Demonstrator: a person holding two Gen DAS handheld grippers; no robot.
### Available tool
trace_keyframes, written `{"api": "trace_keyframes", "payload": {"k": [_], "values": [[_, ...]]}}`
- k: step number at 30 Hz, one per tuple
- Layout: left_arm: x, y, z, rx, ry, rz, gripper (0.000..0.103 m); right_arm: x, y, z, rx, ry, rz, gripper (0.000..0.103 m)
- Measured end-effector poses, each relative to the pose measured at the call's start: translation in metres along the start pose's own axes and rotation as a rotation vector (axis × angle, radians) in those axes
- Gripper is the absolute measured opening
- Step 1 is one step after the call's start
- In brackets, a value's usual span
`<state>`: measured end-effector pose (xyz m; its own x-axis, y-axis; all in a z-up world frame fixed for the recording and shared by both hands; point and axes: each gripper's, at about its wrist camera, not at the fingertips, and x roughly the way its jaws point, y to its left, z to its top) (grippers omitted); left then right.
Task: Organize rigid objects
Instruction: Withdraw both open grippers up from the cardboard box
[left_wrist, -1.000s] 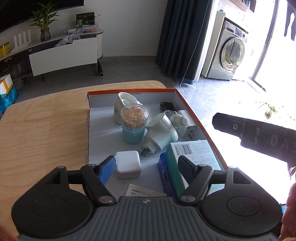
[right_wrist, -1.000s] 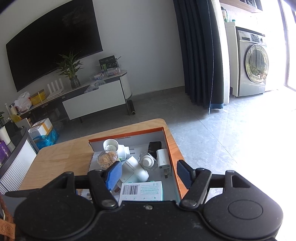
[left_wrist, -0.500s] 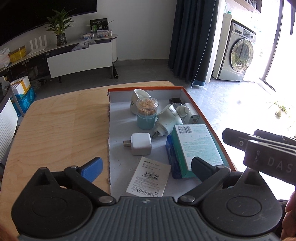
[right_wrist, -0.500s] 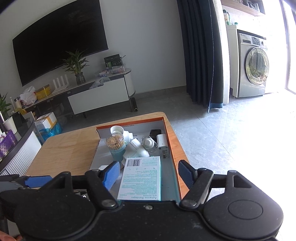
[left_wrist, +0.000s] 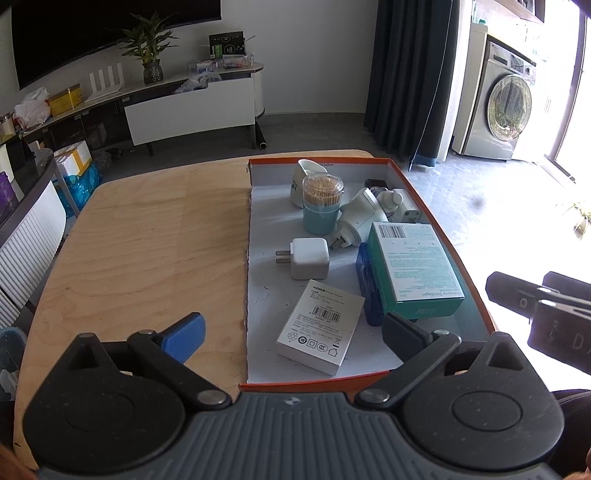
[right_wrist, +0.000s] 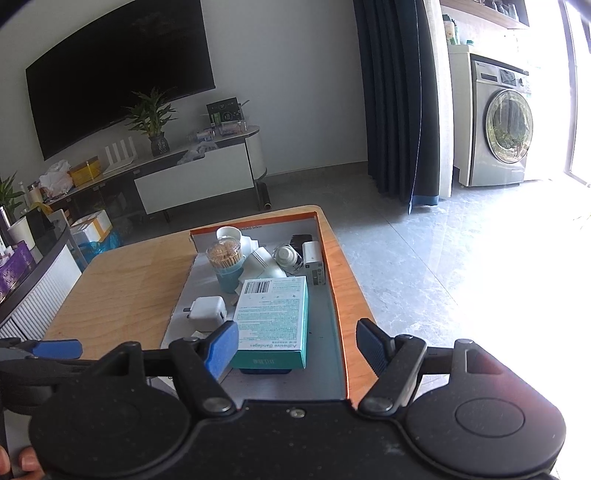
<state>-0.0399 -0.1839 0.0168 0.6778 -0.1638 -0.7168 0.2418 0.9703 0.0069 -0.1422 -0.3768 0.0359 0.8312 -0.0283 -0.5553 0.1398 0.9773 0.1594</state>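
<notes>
An orange-rimmed cardboard box (left_wrist: 441, 236) on the wooden table (left_wrist: 147, 251) holds a white charger cube (left_wrist: 309, 258), a flat white carton (left_wrist: 320, 326), a teal bandage box (left_wrist: 415, 269), a toothpick jar (left_wrist: 322, 208), a white mug (left_wrist: 306, 175) and white plug adapters (left_wrist: 360, 218). My left gripper (left_wrist: 291, 332) is open and empty above the box's near end. My right gripper (right_wrist: 301, 349) is open and empty, above the box's near right edge (right_wrist: 338, 317); the bandage box (right_wrist: 273, 317) lies just ahead of it.
The table's right edge (right_wrist: 354, 280) drops to a tiled floor. A TV stand (left_wrist: 184, 107), dark curtain (left_wrist: 410, 74) and washing machine (left_wrist: 506, 107) stand behind. The right gripper's body (left_wrist: 543, 314) shows at the right in the left wrist view.
My left gripper has let go of the white charger cube, opened wide and pulled back and up. The right gripper has also drawn back from the box.
</notes>
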Motion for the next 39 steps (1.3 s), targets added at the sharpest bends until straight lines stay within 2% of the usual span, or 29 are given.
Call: {"api": "trace_keyframes", "payload": {"k": [11,39], "values": [[-0.004,0.001,-0.008,-0.014,0.007,-0.008,0.103,0.000,0.003,-0.012,-0.032,0.048,0.006,0.084],[0.003,0.001,-0.009,-0.026,0.035,-0.008,0.103,0.005,0.005,-0.012,-0.035,0.064,0.007,0.084]]}}
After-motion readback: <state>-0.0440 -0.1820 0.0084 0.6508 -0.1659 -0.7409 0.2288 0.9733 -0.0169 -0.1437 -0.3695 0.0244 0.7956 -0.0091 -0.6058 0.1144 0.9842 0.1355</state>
